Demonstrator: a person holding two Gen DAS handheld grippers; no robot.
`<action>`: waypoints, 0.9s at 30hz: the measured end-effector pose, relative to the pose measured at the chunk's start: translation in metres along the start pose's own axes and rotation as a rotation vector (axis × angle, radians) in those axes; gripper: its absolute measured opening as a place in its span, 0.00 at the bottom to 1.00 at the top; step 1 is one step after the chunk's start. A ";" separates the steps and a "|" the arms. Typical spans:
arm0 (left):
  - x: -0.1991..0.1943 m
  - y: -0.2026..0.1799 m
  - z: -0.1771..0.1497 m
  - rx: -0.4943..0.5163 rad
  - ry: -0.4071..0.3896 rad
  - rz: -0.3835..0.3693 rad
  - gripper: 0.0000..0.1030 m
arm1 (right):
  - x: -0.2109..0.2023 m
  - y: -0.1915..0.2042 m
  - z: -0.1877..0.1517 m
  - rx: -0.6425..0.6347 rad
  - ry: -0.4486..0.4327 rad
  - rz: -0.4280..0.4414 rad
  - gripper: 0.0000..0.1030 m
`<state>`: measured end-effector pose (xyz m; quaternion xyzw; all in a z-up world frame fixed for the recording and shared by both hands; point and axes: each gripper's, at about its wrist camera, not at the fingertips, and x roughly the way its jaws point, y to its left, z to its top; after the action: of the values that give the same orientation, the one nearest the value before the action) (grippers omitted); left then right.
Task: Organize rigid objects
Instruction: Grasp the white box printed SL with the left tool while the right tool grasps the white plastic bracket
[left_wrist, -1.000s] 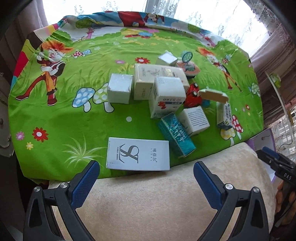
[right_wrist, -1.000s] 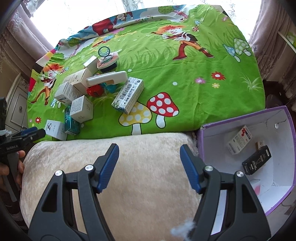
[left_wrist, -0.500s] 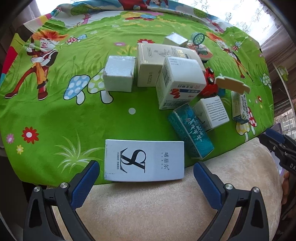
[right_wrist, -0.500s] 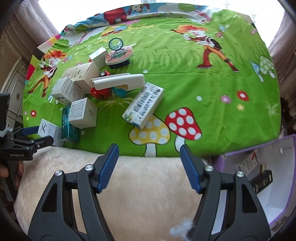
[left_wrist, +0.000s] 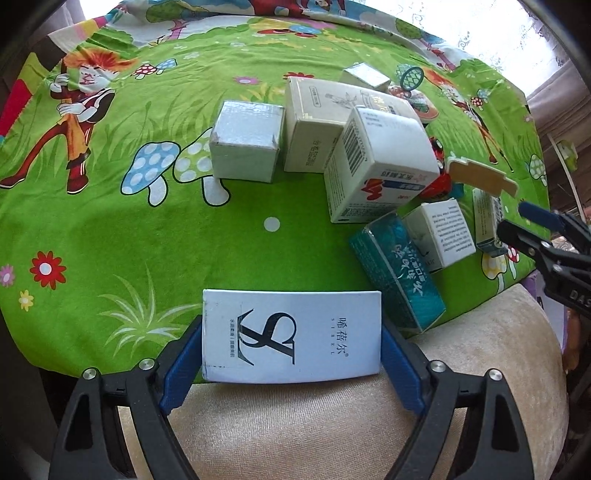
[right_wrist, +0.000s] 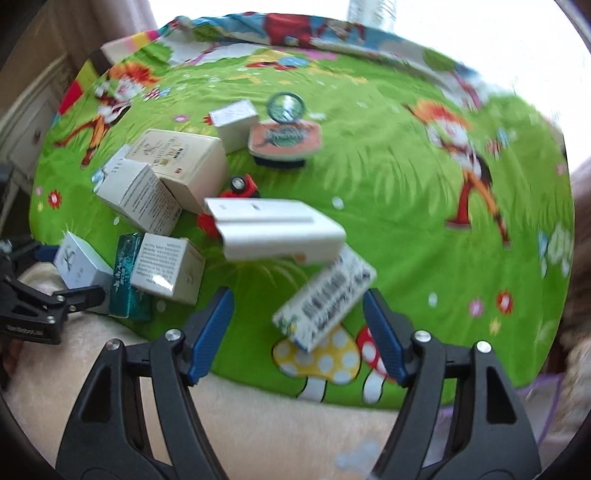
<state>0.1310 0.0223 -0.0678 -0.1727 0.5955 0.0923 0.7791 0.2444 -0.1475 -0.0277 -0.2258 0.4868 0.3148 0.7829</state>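
Between the left gripper (left_wrist: 291, 354) jaws, the pale blue box (left_wrist: 291, 336) now sits, unclamped; right gripper (right_wrist: 297, 332) jaws apart, nearing barcode box (right_wrist: 325, 302)

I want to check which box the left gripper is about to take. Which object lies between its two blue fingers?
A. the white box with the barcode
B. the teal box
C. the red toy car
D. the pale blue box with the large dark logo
D: in the left wrist view the pale blue box lies flat between the open blue fingers of the left gripper, while the teal box lies outside them.
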 end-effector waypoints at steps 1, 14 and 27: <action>-0.002 0.002 -0.002 -0.003 -0.001 -0.003 0.86 | 0.001 0.004 0.003 -0.038 -0.013 -0.031 0.73; -0.004 0.006 -0.001 -0.026 -0.016 -0.031 0.86 | 0.014 0.030 0.034 -0.308 -0.098 -0.148 0.26; -0.036 0.018 -0.009 -0.081 -0.135 -0.030 0.85 | -0.011 -0.005 0.028 -0.046 -0.152 0.008 0.12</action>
<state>0.1071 0.0380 -0.0380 -0.2065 0.5346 0.1161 0.8112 0.2611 -0.1356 -0.0056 -0.2172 0.4194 0.3452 0.8110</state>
